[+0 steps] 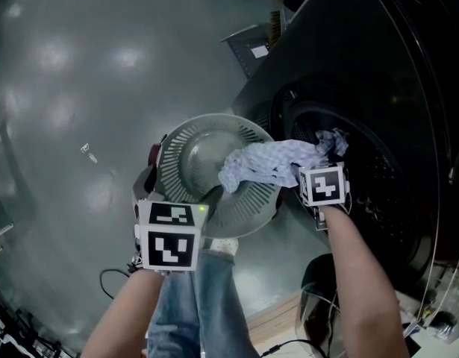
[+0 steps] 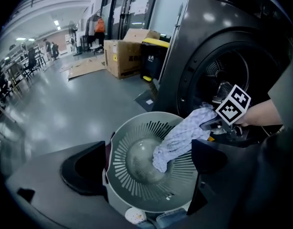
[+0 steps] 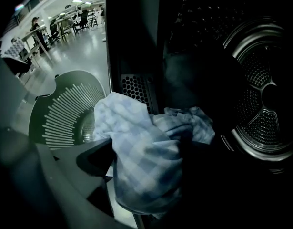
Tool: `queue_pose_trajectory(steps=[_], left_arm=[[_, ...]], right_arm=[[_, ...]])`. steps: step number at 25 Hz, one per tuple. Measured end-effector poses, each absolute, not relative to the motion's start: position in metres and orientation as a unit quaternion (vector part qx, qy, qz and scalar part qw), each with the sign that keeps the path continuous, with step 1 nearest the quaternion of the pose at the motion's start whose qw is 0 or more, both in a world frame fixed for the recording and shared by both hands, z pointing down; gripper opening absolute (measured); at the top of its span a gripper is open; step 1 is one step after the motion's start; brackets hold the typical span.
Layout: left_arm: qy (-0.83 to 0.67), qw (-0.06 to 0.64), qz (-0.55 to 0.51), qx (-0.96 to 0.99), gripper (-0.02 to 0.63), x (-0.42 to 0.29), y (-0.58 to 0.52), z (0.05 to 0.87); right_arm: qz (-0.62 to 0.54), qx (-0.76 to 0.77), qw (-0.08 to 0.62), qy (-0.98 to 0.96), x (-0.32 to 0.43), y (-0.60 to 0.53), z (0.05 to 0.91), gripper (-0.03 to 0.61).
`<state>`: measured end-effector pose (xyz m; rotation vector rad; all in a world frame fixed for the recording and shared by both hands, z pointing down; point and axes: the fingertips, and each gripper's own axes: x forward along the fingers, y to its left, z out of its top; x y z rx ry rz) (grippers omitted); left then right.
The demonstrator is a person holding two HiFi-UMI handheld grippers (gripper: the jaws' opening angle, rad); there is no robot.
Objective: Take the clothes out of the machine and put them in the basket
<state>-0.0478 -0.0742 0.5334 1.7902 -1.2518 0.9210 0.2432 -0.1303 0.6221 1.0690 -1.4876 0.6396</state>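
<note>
A round grey slotted basket (image 1: 214, 122) (image 2: 136, 123) (image 3: 60, 113) stands on the floor before the dark front-loading machine (image 1: 378, 66) (image 2: 217, 27). A pale blue checked cloth (image 1: 270, 162) (image 2: 177, 140) (image 3: 141, 151) stretches from the drum opening (image 1: 371, 177) (image 3: 263, 94) down into the basket. My right gripper (image 1: 310, 176) (image 3: 146, 163) is at the opening's lip, shut on a bunch of that cloth. A darker garment (image 1: 335, 139) lies at the drum's mouth behind it. My left gripper (image 1: 173, 203) (image 2: 146, 163) hangs open over the basket's near rim, with nothing between its jaws.
The person's jeans legs (image 1: 203, 304) and a pale shoe (image 1: 223, 246) are just behind the basket. A cable (image 1: 113, 278) lies on the grey floor at lower left. Cardboard boxes (image 2: 125, 56) and a yellow-lidded bin (image 2: 153, 56) stand farther off beside the machine.
</note>
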Motion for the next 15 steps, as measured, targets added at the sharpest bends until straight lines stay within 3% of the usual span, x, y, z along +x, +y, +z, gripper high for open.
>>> queue_pose_trajectory(steps=[3,5,6,15], left_arm=[[-0.486,0.378,0.36,0.701,0.565,-0.05,-0.073,0.531],[-0.487,0.379,0.358,0.7,0.565,-0.054,-0.072,0.526],[-0.488,0.378,0.358,0.701,0.565,-0.055,-0.072,0.522],[-0.483,0.357,0.357,0.715,0.565,-0.067,-0.075,0.493]], right_arm=[[0.255,0.457,0.59,-0.615,0.245,-0.122,0.616,0.35],[0.216,0.458,0.603,-0.617,0.242,-0.122,0.604,0.154],[0.203,0.453,0.604,-0.623,0.236,-0.121,0.599,0.114],[0.204,0.436,0.572,-0.664,0.19,-0.104,0.564,0.11]])
